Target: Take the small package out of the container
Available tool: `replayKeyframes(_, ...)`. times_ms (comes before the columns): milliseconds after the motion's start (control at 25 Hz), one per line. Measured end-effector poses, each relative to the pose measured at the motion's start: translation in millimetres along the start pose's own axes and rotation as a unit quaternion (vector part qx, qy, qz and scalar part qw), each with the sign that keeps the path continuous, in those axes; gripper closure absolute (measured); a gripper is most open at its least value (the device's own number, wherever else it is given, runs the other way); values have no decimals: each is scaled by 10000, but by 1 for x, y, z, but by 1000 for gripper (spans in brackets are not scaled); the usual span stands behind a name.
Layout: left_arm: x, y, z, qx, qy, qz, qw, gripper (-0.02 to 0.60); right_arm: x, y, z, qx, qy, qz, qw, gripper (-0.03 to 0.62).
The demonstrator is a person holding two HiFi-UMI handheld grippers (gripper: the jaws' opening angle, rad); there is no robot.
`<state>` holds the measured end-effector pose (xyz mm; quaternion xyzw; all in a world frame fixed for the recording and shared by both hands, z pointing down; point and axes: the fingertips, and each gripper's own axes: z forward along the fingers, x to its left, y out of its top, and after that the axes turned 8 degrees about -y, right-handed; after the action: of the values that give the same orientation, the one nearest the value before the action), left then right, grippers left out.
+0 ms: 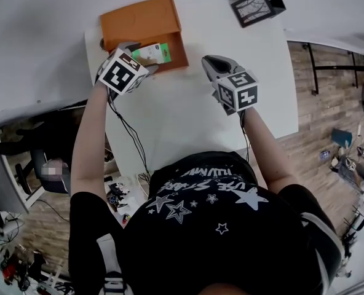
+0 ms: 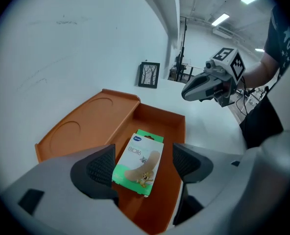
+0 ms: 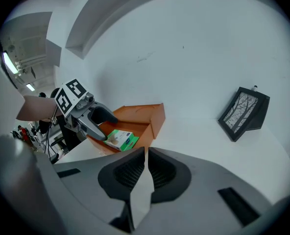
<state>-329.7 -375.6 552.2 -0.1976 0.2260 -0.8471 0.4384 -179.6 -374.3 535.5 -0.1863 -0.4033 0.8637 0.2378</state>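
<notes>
A small green and white package (image 1: 152,54) (image 2: 139,162) lies flat inside the open orange container (image 1: 177,49) (image 2: 157,119), whose lid (image 1: 139,18) is folded back. My left gripper (image 1: 140,58) (image 2: 142,164) is open and reaches into the container; its dark pads (image 2: 100,168) stand on either side of the package with a gap on each side. The right gripper (image 1: 211,63) (image 3: 146,173) is shut, holds nothing, and hovers over the white table to the right of the container. In the right gripper view the package (image 3: 121,139) shows under the left gripper (image 3: 102,126).
A small black picture frame (image 1: 257,6) (image 3: 244,112) stands at the table's far right corner. The white table (image 1: 188,121) abuts a white wall behind the container. Cables hang off the near edge, and a wooden floor with clutter lies to the right.
</notes>
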Motion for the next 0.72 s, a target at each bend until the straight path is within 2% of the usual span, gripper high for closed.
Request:
replayKeyframes(320,8,-11,27,638,-31,449,9969,216,-15,-8,4,60,-79,167,9998,540)
replayKeyframes(600,12,-17,41,947,-45,563,9939,216,-19,-10,8,99,-77,194,9997,540)
replayKeyframes(720,15,-20,45,1100,22,728,9913,218,-19,-10,10,103,-56,209,9997,540)
